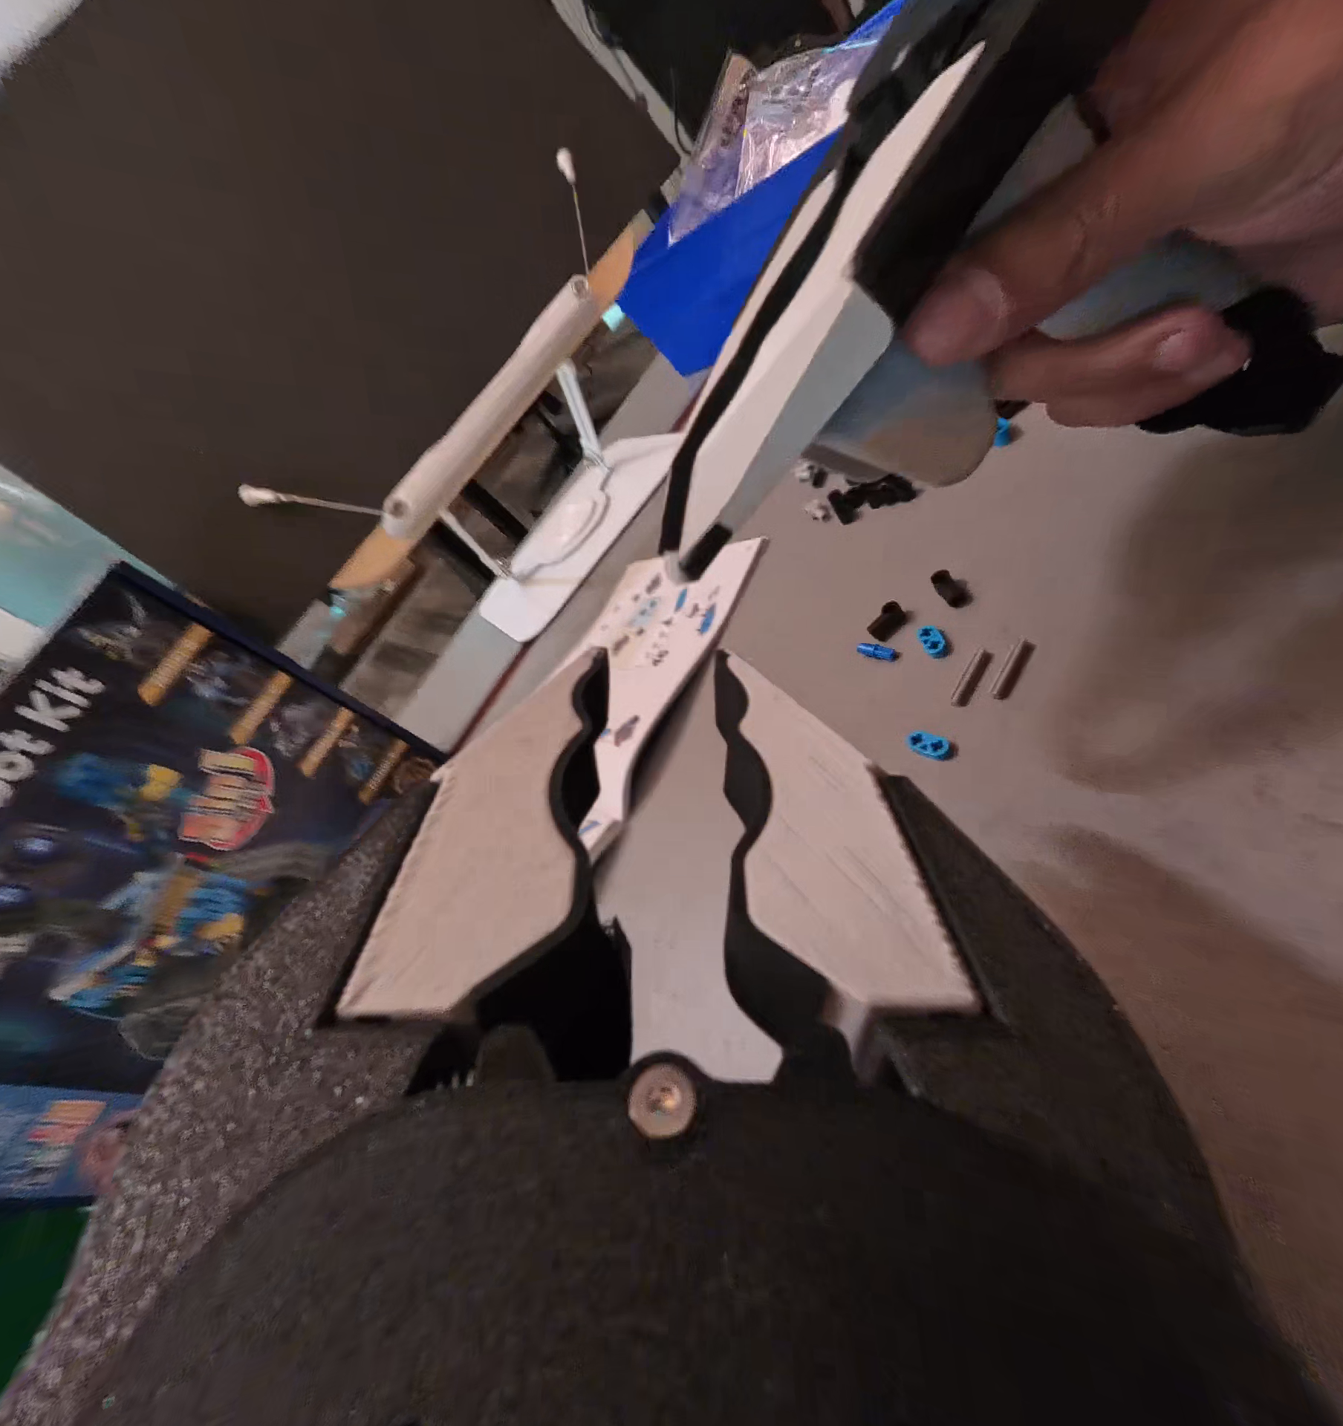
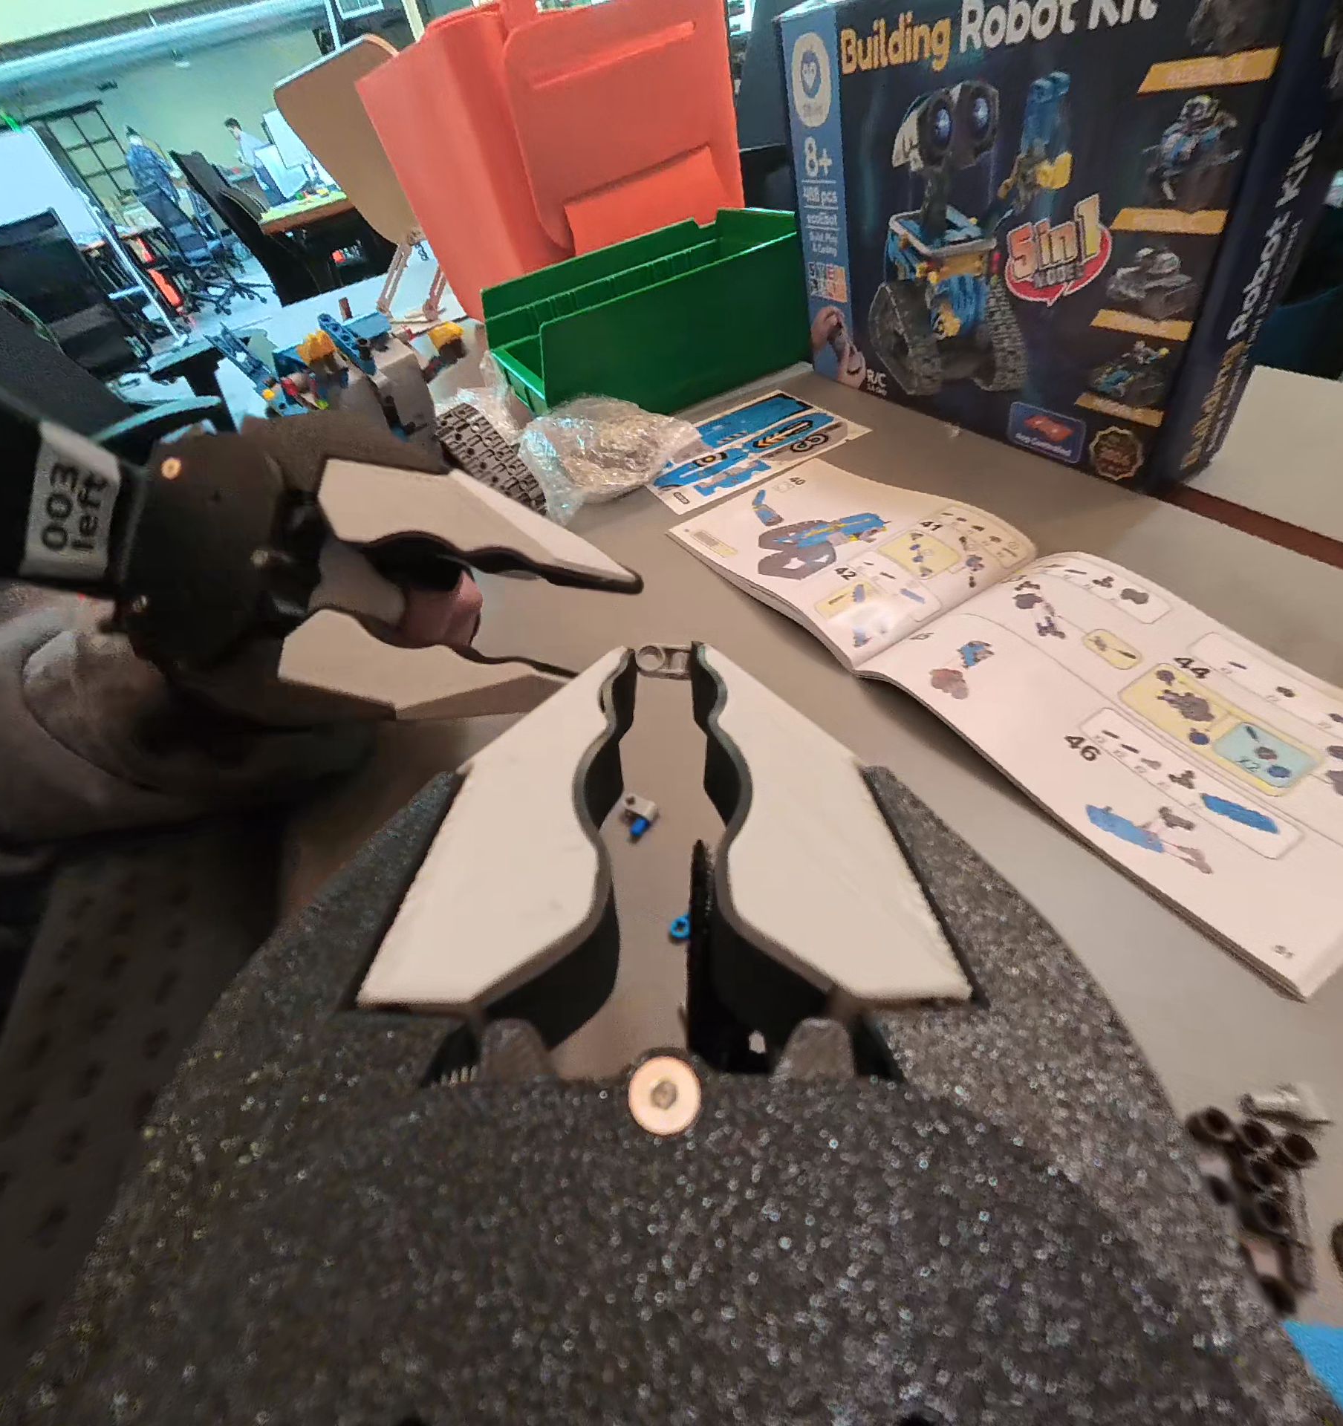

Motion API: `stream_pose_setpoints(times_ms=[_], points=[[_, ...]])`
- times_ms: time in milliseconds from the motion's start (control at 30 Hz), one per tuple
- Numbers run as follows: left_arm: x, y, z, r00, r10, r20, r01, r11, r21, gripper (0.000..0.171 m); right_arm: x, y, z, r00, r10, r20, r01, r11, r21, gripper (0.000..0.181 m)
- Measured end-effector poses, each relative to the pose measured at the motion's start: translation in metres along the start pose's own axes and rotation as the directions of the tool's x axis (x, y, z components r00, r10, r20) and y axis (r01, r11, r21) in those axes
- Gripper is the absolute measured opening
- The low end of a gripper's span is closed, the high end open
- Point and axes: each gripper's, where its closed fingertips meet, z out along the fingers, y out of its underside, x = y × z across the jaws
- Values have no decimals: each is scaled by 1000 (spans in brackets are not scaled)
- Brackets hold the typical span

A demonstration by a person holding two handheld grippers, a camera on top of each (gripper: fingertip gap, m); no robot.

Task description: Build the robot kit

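Note:
My right gripper [image 2: 662,654] is shut on a small grey beam piece with holes [image 2: 661,662], pinched at its fingertips just above the grey table [image 2: 730,617]. My left gripper [image 2: 599,626] shows at the left of the right wrist view, open and empty, its tips just left of the grey piece. In the left wrist view my left gripper [image 1: 661,664] is open, with the open instruction booklet [image 1: 676,640] behind the gap. The right gripper [image 1: 691,563], held by a hand [image 1: 1193,231], reaches down from the upper right. The grey piece cannot be made out there.
The open booklet [image 2: 1039,694] lies to the right, with a sticker sheet [image 2: 753,447], plastic bag [image 2: 607,447], green bin [image 2: 653,324], orange container [image 2: 560,139] and kit box [image 2: 1039,231] behind. A part-built model [image 2: 360,363] stands at far left. Loose blue pieces [image 1: 932,642], black pins [image 1: 884,617] and grey axles [image 1: 992,671] lie on the table.

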Motion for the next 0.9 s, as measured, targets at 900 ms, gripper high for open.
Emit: stream_pose_setpoints(times_ms=[900], points=[[-2,-24,-7,985,141,104,-149,986,77,8,-43,-16,1,908,188,375,-234,969,79,14]])
